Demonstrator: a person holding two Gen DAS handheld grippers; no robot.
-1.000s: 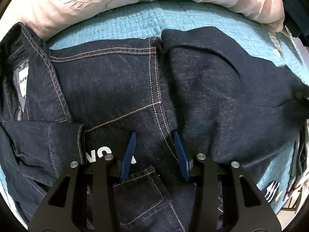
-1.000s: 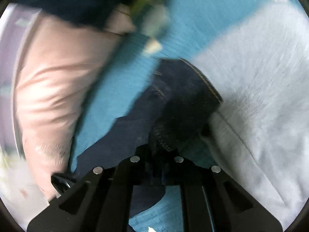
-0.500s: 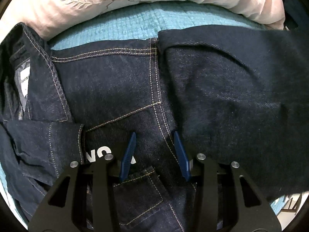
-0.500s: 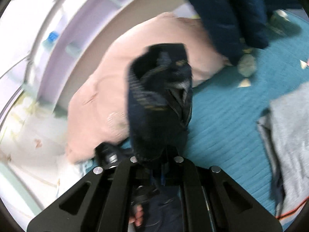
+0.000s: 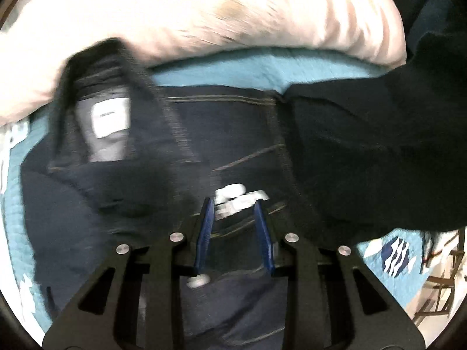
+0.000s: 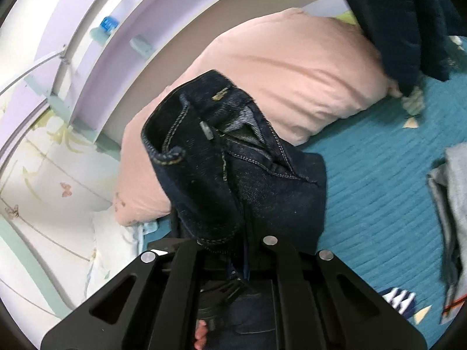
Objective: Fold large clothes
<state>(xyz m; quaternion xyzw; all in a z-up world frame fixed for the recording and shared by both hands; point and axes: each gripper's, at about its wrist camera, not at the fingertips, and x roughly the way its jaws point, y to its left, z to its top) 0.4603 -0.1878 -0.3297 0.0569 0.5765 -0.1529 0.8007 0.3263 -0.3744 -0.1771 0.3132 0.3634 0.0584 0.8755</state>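
Left wrist view: we are hovering our left gripper (image 5: 233, 218) over the jacket (image 5: 227, 134), a dark denim one lying spread on the teal quilt (image 5: 216, 70). Its blue fingers (image 5: 205, 230) are standing apart with nothing between them, just above the white lettering (image 5: 239, 197) on the chest. Beyond the jacket, the pink pillow (image 5: 204, 8) is filling the far side of the quilt. Left of the lettering, the collar is lying open with a white label (image 5: 110, 118) showing inside. Right of the lettering, the sleeve (image 5: 379, 145) is stretching away from the shoulder seam and rising off the quilt toward the edge of the view. Much of this picture is blurred, so we cannot tell finer creases.

Right wrist view: we are holding the cuff (image 6: 221, 157) of that sleeve in our right gripper (image 6: 242, 262), lifted clear of the quilt (image 6: 379, 189). The fingers are buried in denim, closed together on the cloth, with a buttoned end standing up in front of the pillow (image 6: 277, 73). Right of the cuff, a grey garment (image 6: 455, 204) is lying near the quilt's edge, and another dark garment (image 6: 402, 14) is hanging above the pillow.

As we judge it, the fold is only starting. The body is lying flat, which is done. Still left: laying this sleeve across the chest, bringing in the other sleeve, then folding the body over itself.
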